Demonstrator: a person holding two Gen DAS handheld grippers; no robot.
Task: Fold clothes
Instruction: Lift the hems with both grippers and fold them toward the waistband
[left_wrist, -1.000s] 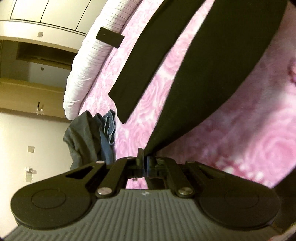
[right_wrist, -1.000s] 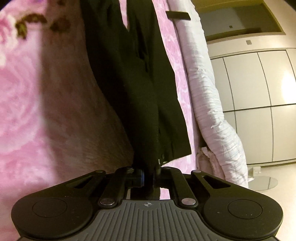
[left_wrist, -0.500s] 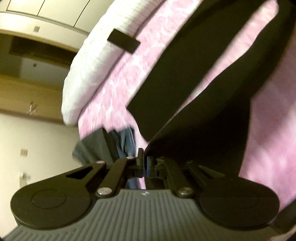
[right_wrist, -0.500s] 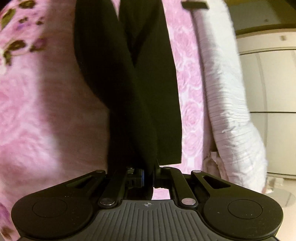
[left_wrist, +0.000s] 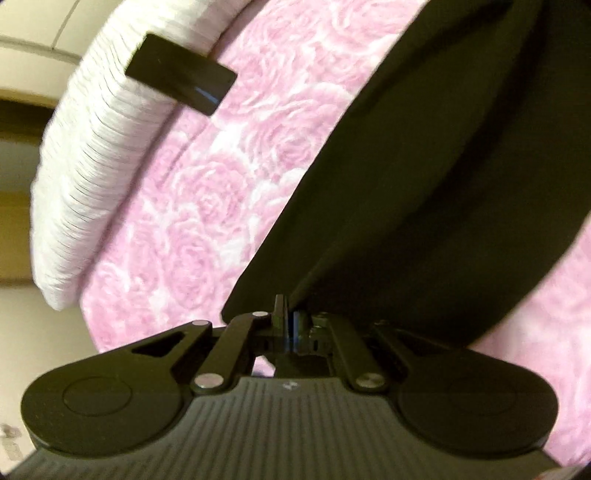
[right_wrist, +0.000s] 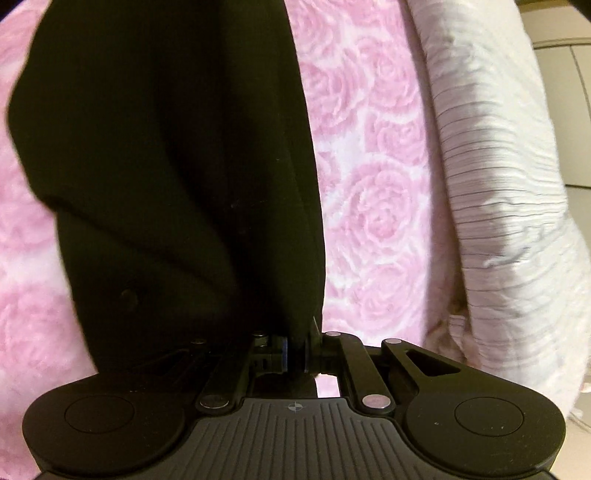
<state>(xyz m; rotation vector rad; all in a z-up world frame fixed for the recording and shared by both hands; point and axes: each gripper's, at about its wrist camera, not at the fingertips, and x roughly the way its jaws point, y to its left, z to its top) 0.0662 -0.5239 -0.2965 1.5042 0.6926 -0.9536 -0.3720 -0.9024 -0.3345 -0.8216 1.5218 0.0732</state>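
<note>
only the left wrist view shows a flat black slab (left_wrist: 181, 84) on the white ribbed quilt (left_wrist: 96, 158). the left gripper (left_wrist: 286, 314) is clenched on a black garment (left_wrist: 436, 192) that stretches far-right over the pink rose blanket (left_wrist: 221, 192). the right gripper (right_wrist: 295, 345) also pinches it, cloth running far-left.

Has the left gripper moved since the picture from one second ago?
Yes. The left gripper, shut on the black garment, has moved toward the white pillow: the pillow and its small black rectangle now look bigger and nearer.
</note>
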